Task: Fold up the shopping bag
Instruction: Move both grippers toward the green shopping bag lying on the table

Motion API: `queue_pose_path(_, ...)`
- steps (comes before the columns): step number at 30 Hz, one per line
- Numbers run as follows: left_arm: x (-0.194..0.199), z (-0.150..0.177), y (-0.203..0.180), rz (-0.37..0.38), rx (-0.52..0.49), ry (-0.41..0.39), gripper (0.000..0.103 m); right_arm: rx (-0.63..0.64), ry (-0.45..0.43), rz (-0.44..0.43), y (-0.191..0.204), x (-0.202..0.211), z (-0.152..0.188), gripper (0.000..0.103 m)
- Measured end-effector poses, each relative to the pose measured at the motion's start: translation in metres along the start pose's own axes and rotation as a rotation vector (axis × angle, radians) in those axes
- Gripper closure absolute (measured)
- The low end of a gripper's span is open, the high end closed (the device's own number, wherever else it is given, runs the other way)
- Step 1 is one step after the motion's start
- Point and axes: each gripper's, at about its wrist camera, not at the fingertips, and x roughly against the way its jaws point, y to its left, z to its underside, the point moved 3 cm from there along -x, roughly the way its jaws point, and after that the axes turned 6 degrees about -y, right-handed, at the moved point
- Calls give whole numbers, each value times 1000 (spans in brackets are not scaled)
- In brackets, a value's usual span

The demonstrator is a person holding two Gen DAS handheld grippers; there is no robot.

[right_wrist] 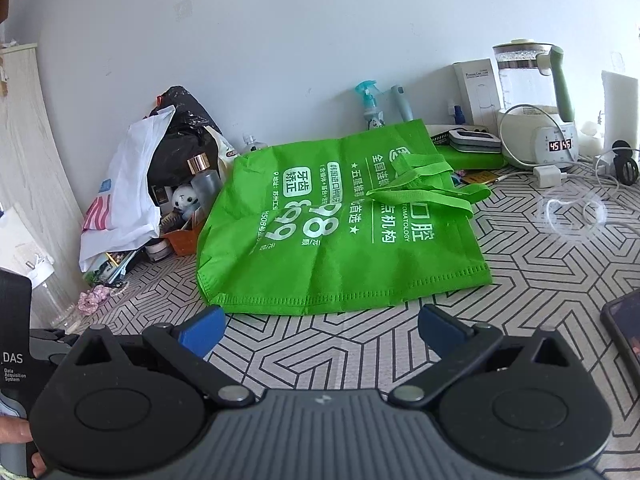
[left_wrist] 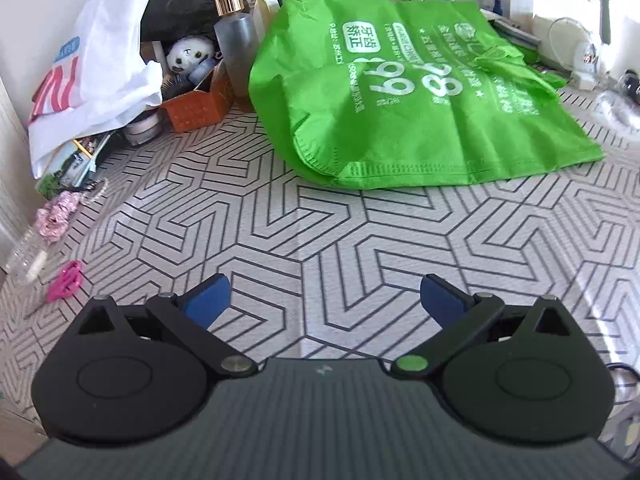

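A bright green non-woven shopping bag (left_wrist: pixel 412 92) with white print lies flat on the patterned table, its handles (right_wrist: pixel 424 188) resting on top toward the right. In the right wrist view the bag (right_wrist: pixel 332 232) fills the middle. My left gripper (left_wrist: pixel 324 300) is open and empty, hovering over bare table in front of the bag's near edge. My right gripper (right_wrist: pixel 320 330) is open and empty, just short of the bag's near hem.
A cluttered pile with a white plastic bag (right_wrist: pixel 124 204), a black bag and an orange box (left_wrist: pixel 196 108) stands at the left. A kettle (right_wrist: pixel 536 108), charger and cables lie at the right. A phone (right_wrist: pixel 624 332) lies near right. Pink scissors (left_wrist: pixel 66 280) lie at the left.
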Motion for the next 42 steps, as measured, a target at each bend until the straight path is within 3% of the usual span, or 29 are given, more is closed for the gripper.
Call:
queue_pose_path(9, 7, 2, 3, 74, 55, -37, 0, 65, 33, 81, 15, 0, 8, 0)
queue_pose_path(14, -5, 3, 10, 89, 69, 1, 0, 59, 103, 82, -1, -20, 12, 0)
queue_pose_path(25, -47, -8, 12, 126, 97, 90, 0, -12, 161, 113, -35, -48, 13, 0)
queue_pose_path(32, -63, -7, 1, 133, 71, 141, 0, 7, 172, 137, -45, -59, 13, 0)
queue_pose_path(37, -62, -10, 7, 125, 100, 134, 0, -3, 201, 146, -43, -72, 17, 0)
queue_pose_path(42, -60, -22, 20, 118, 136, 87, 0, 74, 195, 138, -37, -81, 2, 0)
